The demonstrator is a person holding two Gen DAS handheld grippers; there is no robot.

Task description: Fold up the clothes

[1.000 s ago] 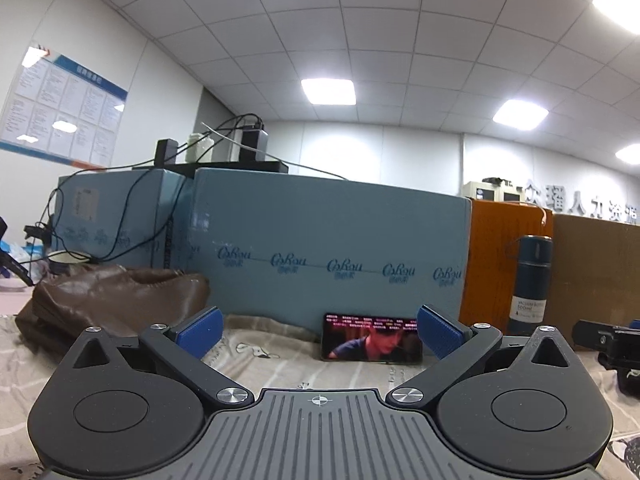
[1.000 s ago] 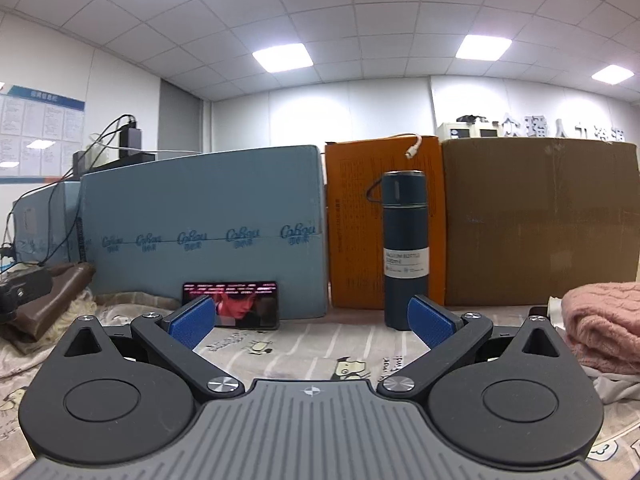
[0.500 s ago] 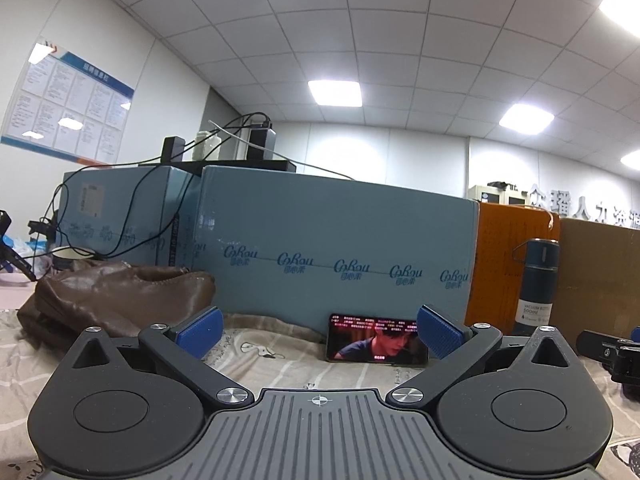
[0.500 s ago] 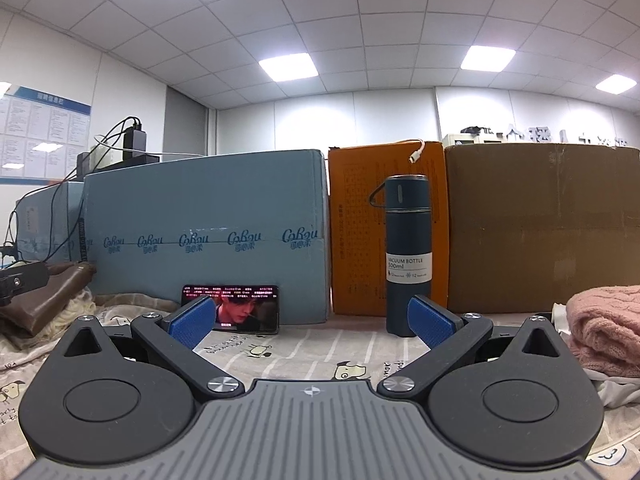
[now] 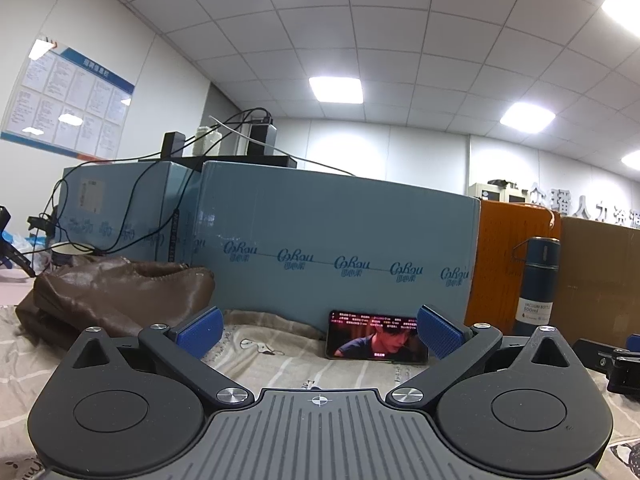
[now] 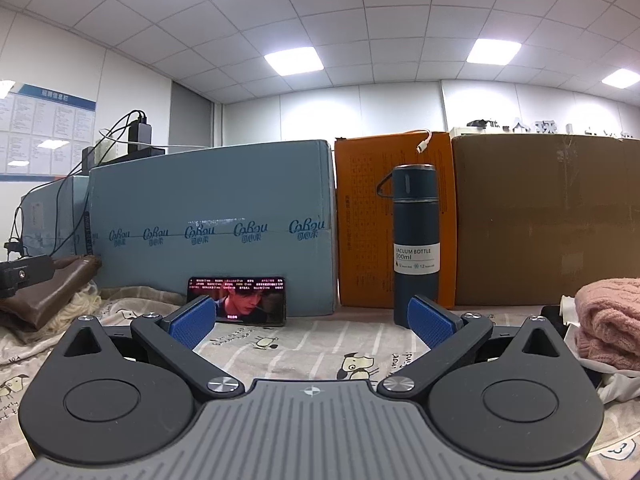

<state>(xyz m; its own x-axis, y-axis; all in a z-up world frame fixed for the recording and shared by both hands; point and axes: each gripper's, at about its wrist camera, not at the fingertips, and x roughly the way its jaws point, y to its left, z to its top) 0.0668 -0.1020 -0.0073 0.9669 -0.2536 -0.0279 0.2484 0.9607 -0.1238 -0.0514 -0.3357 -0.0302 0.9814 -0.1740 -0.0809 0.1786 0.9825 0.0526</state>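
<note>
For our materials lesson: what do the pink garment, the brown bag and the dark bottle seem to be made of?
Pink garment: knitted wool or fleece, fuzzy and matte.
Brown bag: leather or imitation, soft sheen with creases.
Vacuum bottle: probably coated metal, smooth matte blue.

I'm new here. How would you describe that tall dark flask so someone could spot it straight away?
Find the row of big boxes at the back of the cloth-covered surface: blue, orange, then brown. The vacuum bottle stands upright in front of the orange box. It is the only tall, dark blue-green cylinder there, with a white label reading "VACUUM BOTTLE 500ml" and a loop at its cap.
</note>
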